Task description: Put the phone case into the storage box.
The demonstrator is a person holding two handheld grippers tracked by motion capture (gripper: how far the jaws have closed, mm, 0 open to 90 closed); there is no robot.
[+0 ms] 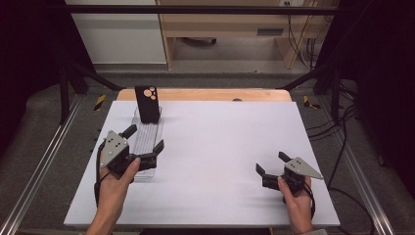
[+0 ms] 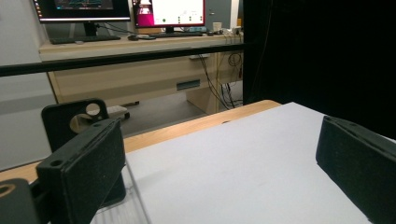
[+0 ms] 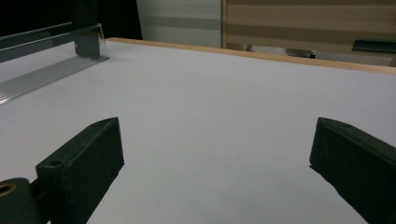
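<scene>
Jaws gape on both grippers: left gripper (image 1: 146,140) over the clear rack (image 1: 145,139), right gripper (image 1: 270,164) above bare table (image 1: 220,147).

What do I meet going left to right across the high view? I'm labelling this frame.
Left claw → clear ridged tray with the black phone case standing at its far end → bare white tabletop → right claw.

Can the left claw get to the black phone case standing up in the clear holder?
Probably yes. The left claw is open and sits over the near end of the clear holder, and nothing stands between it and the black phone case at the far end.
</scene>
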